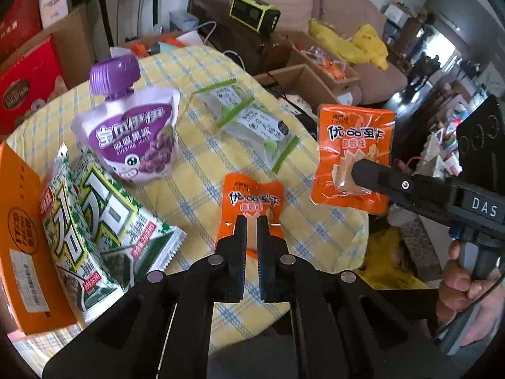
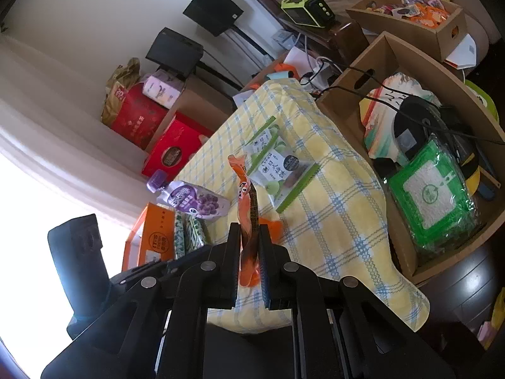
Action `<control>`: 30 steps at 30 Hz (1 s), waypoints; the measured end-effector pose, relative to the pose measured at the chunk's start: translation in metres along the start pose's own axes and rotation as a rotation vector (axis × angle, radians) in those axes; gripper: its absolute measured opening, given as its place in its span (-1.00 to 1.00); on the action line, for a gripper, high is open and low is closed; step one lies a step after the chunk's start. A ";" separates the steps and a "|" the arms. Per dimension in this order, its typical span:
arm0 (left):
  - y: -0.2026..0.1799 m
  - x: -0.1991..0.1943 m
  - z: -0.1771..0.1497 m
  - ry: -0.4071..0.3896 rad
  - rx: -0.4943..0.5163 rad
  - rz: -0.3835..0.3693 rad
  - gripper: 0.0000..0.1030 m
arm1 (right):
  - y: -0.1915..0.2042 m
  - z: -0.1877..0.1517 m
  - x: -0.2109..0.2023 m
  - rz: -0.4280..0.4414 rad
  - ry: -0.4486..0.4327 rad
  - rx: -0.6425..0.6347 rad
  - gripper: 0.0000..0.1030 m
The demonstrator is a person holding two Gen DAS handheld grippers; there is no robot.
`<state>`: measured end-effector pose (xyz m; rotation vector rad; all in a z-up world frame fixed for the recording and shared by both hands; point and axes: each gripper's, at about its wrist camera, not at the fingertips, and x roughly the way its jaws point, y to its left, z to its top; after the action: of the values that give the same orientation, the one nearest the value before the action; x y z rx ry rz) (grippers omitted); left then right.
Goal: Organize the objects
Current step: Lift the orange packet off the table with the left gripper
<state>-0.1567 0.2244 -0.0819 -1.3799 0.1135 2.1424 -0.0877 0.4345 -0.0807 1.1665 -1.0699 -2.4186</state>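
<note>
Nearest you, your left gripper (image 1: 251, 222) has its jaws drawn close together on the lower edge of a small orange foil snack packet (image 1: 251, 200), which sits above the yellow-and-blue checked cloth (image 1: 202, 170) covering the table. Just to its right, your right gripper (image 1: 358, 170) is pinched tight on a second orange foil snack packet (image 1: 353, 154), held clear of the cloth beyond the table's right edge; your hand (image 1: 464, 281) wraps the handle below. In the right wrist view that same packet (image 2: 247, 208) stands edge-on between the closed fingers (image 2: 232, 246).

To your left, two green-and-white seaweed snack packs (image 1: 94, 218) lean against an open orange cardboard box (image 1: 22, 221) at the cloth's near-left corner. Just behind them a purple-and-white jelly pouch with a ribbed purple screw cap (image 1: 132, 132) lies on the cloth, cap pointing away from you.

Farther across the cloth, toward the middle, two clear plum-candy packets with green sealed edges (image 1: 249, 120) lie partly overlapping, well apart from the orange packets.

Beyond the table, red gift boxes (image 1: 28, 88) stand at far left, a black-and-lime boxy device (image 1: 254, 14) sits on a dark low bench, and open brown cardboard boxes (image 1: 318, 69) hold more small snack packets beside a pink-brown sofa with yellow plastic bags (image 1: 350, 42).
</note>
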 end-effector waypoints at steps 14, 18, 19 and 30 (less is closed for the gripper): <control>-0.011 0.040 0.004 0.057 -0.004 0.059 0.29 | -0.011 0.001 -0.008 -0.012 -0.016 0.022 -0.81; -0.015 0.048 0.001 0.060 0.026 0.083 0.24 | -0.016 0.002 -0.010 -0.017 -0.018 0.026 -0.81; -0.016 0.048 0.001 0.058 0.031 0.087 0.13 | -0.016 0.002 -0.010 -0.018 -0.018 0.028 -0.81; -0.018 0.035 -0.007 0.023 0.064 0.078 -0.28 | -0.013 -0.002 -0.004 -0.010 -0.002 0.019 -0.80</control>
<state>-0.1524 0.2511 -0.1104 -1.3840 0.2462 2.1678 -0.0825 0.4443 -0.0885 1.1780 -1.0921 -2.4235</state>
